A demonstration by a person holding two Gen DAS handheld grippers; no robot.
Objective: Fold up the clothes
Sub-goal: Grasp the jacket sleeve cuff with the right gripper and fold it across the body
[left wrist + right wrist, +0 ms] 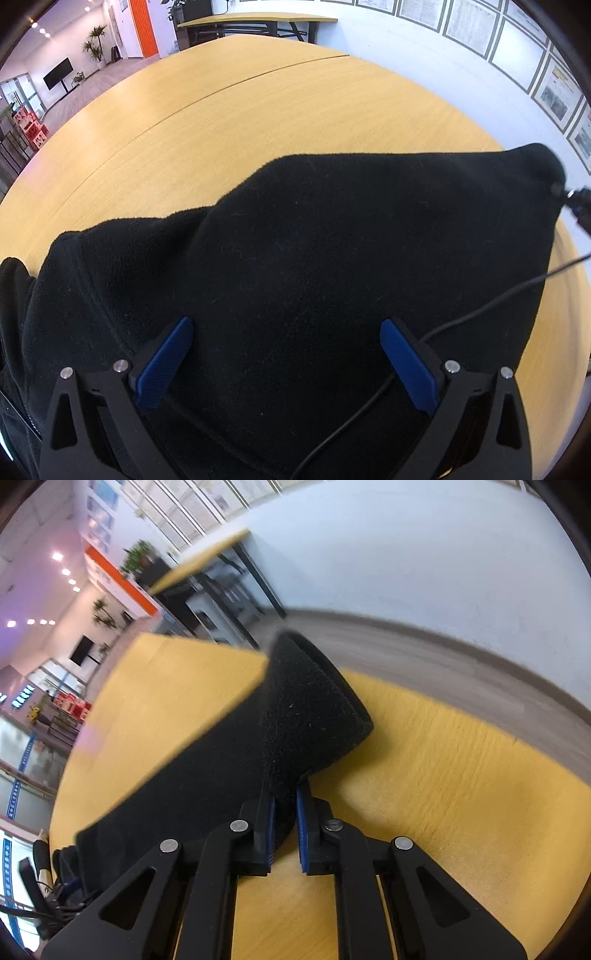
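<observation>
Right tool (pixel 284 808): clamping a corner of the black fleece garment (pixel 303 709), lifting it off the yellow wooden worktop (pixel 461 775).
Left tool (pixel 286 354): hovering spread apart, garment (pixel 314 240) lying directly beneath.
Advice: keep the corner taut while carrying it across.

My left gripper (pixel 286 354) is showing matte black linkage arms with triangular cut-outs, round silver screws at the pivots and ribbed blue pads (pixel 166 363) on its fingers. A thin black cable (pixel 369 402) is trailing past it. My right gripper (pixel 285 825) is wearing the same black frame, silver screws and blue pads.
</observation>
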